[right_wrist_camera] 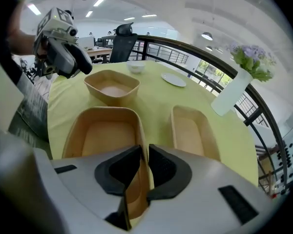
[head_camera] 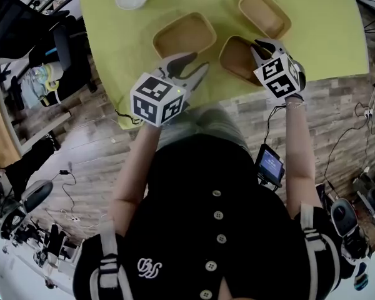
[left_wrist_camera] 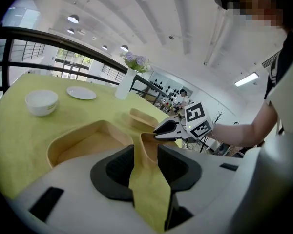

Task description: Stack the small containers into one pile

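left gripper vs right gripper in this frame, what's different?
The right gripper is clamped on the wall of the near container. The left gripper is open, with only the tablecloth showing between its jaws. The right gripper sits over its container's rim, while the left gripper is just short of the left container and does not touch it. Shared: both are at the tablecloth's near edge.

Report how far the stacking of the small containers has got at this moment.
Done: nothing yet; none of the three containers sits inside another. In hand: the right claw is clamped on the wall of the near container; the left claw is open, by the left container. Left: pile both, plus the far container.
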Tool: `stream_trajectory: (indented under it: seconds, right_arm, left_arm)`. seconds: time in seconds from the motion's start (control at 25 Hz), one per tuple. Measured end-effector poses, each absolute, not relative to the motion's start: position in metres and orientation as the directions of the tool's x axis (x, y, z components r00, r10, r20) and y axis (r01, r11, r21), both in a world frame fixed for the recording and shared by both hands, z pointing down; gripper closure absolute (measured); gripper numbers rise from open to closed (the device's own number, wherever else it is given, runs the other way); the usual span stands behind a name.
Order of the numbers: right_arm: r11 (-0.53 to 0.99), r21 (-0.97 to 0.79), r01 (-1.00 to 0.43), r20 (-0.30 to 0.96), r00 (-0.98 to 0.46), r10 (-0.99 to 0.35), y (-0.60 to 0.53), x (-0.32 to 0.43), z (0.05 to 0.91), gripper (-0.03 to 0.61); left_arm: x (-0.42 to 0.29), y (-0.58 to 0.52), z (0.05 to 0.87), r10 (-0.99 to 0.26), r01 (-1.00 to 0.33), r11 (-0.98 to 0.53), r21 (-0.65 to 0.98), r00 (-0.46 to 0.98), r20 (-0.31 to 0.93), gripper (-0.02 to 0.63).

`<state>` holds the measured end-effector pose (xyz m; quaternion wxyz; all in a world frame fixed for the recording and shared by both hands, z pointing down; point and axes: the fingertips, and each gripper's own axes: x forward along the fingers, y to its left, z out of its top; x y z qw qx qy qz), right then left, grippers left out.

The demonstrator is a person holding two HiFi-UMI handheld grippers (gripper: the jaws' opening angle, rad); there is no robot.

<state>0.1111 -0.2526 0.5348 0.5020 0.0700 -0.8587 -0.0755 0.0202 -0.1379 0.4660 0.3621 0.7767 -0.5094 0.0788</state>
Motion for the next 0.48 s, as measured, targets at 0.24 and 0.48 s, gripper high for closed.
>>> stream_trajectory:
  seconds: [0.24, 0.48]
  right_arm:
    - [0.977, 0.204, 0.063, 0.896, -0.414, -0.160, -0.247, 0.113, 0.535, 0.534]
    - [0.978, 0.205, -0.036, 0.892, -0.404, -0.202, -0.238, 0.119, 0.524, 0.548]
  left_arm:
    - [0.023, -0.135, 0.464, -0.707, -0.841, -0.264, 0.472, 0.502, 0.498, 0.460]
    - [0.002, -0.132, 0.458, -0.708, -0.854, -0.288, 0.434, 0.495, 0.503, 0.435]
